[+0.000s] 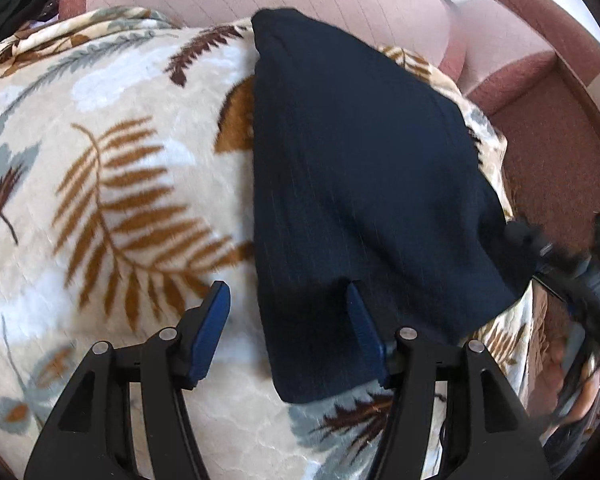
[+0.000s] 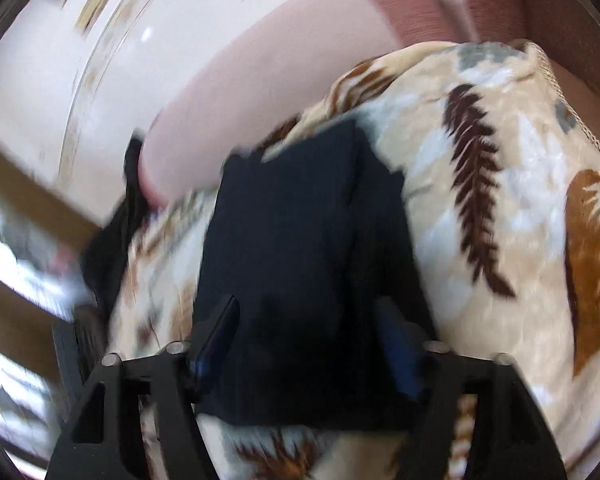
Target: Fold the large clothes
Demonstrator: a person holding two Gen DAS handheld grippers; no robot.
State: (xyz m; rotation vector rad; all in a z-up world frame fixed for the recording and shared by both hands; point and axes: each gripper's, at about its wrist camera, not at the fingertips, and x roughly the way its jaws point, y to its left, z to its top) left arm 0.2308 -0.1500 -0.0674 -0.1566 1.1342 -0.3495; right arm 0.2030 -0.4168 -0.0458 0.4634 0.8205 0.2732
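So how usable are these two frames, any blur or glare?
Left wrist view: mostly sharp on the navy garment and the leaf-print blanket, with smear only at the right edge. Right wrist view: heavy motion blur throughout, worst on the left side, and the white wall is washed out.

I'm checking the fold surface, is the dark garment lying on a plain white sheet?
No, the navy garment lies on a cream blanket printed with brown and grey leaves.

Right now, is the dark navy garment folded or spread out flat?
Folded. The navy garment lies on the leaf-print blanket as a compact narrow panel with straight edges, and the right wrist view shows one layer overlapping another.
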